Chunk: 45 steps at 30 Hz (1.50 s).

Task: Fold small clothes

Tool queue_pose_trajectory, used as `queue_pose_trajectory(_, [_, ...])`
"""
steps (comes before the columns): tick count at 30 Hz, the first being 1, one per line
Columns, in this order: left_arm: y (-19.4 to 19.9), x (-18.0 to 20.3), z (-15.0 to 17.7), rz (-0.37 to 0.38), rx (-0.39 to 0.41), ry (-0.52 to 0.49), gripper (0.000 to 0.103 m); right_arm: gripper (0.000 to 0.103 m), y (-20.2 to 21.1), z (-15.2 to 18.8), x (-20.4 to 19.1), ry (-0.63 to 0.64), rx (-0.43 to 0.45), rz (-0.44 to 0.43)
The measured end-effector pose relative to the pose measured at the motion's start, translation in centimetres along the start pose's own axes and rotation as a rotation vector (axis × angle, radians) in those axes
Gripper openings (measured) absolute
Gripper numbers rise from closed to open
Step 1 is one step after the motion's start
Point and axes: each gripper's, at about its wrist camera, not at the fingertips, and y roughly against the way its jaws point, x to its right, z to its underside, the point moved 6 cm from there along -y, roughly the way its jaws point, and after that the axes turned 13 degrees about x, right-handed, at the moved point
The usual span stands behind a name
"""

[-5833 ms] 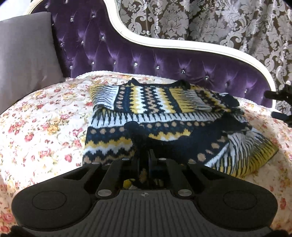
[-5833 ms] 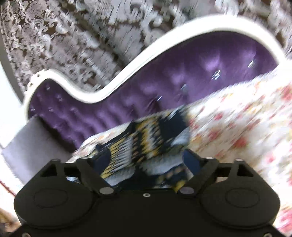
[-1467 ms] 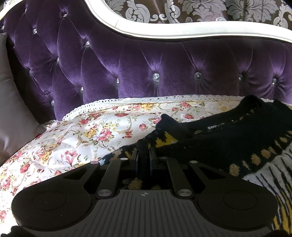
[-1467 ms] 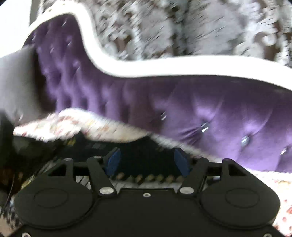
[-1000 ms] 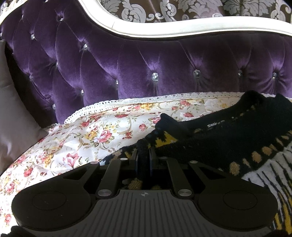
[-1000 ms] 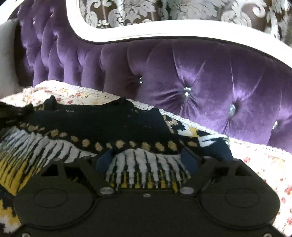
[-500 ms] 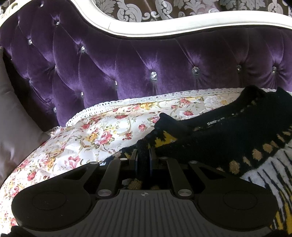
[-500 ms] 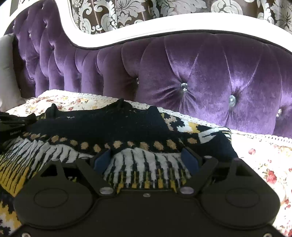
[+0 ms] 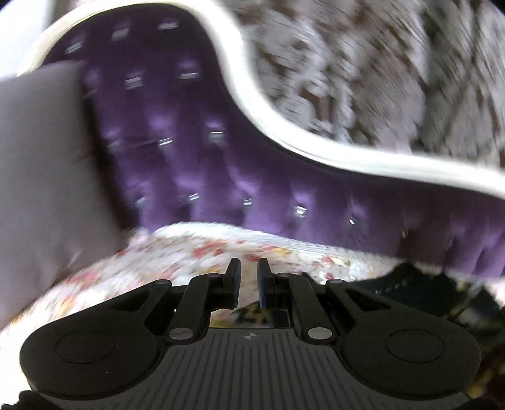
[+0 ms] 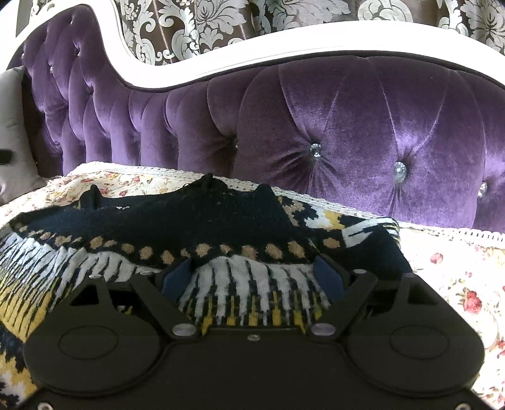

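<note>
A knitted sweater (image 10: 202, 227) in navy, white and yellow lies spread on the floral sofa cover (image 10: 457, 284), its dark neck part toward the purple backrest. My right gripper (image 10: 252, 277) is open, low over the sweater's white striped part, fingers apart on either side of it. My left gripper (image 9: 246, 277) is slightly open and empty, raised over the floral cover (image 9: 189, 255); the view is motion-blurred. The sweater's dark edge (image 9: 410, 284) shows at its lower right.
The tufted purple backrest (image 10: 347, 126) with white frame (image 10: 252, 50) runs close behind the sweater. A grey cushion (image 9: 41, 164) stands at the left end. Patterned curtain (image 10: 205, 22) hangs behind the sofa.
My left gripper has let go of the sweater's corner, opened a little and swung up and left. My right gripper has stayed open over the sweater, shifting only slightly.
</note>
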Motion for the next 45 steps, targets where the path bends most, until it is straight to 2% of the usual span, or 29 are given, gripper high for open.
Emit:
queue_pose_trajectory(2, [1.8,-2.0,0.6,-0.042,-0.024,0.031,0.011,0.084,0.0,0.0,0.0,-0.003,0.001,-0.001])
queue_pose_trajectory(5, [4.2,-3.3,3.1,-0.1,-0.078,-0.023,0.011,0.084,0.0,0.0,0.1,-0.008,0.002,-0.003])
queue_pose_trajectory(7, [5.4,-2.8,5.0,-0.093,-0.118,-0.052,0.011,0.084,0.0,0.0,0.1,-0.009,0.002,-0.003])
queue_pose_trajectory(12, [6.8,-0.4,8.6,-0.027,-0.158,-0.007,0.011,0.084,0.0,-0.1,0.1,-0.013,0.004,-0.004])
queue_pose_trajectory(19, [6.6,1.4,12.2,-0.007,-0.222,-0.137,0.013,0.085,0.0,-0.1,0.0,-0.015,0.002,-0.002])
queue_pose_trajectory(21, [6.9,1.2,12.5,0.007,-0.191,-0.161,0.014,0.085,0.1,-0.1,0.0,-0.016,0.001,-0.003])
queue_pose_trajectory(24, [7.0,0.6,12.7,0.016,-0.171,-0.095,0.015,0.085,0.1,-0.2,0.1,-0.033,0.0,-0.01])
queue_pose_trajectory(27, [6.9,0.2,12.7,0.022,-0.164,-0.047,0.018,0.094,0.3,-0.6,-0.3,-0.02,-0.018,-0.043])
queue_pose_trajectory(29, [7.1,0.0,12.6,0.022,-0.163,-0.023,0.018,0.094,1.2,-1.3,-0.4,-0.008,-0.014,-0.027])
queue_pose_trajectory(30, [7.3,0.1,12.5,0.017,-0.161,-0.022,0.018,0.094,2.0,-1.9,-0.7,-0.001,-0.008,-0.021])
queue_pose_trajectory(33, [8.2,1.0,11.6,-0.003,-0.124,-0.093,0.018,0.095,4.7,-2.7,-2.1,0.019,-0.015,-0.081])
queue_pose_trajectory(36, [9.3,2.5,10.7,0.029,-0.093,-0.121,0.018,0.095,7.3,-1.6,-3.3,0.061,-0.05,-0.096])
queue_pose_trajectory(41, [10.0,4.0,11.4,0.065,-0.132,-0.144,0.018,0.095,10.0,1.4,-4.7,0.067,-0.146,-0.12])
queue_pose_trajectory(44, [9.6,3.8,12.9,0.054,-0.216,-0.181,0.019,0.095,10.7,2.8,-5.1,0.107,-0.187,-0.111])
queue_pose_trajectory(45, [9.6,3.7,13.3,0.058,-0.221,-0.184,0.019,0.095,10.8,3.2,-5.2,0.127,-0.204,-0.107])
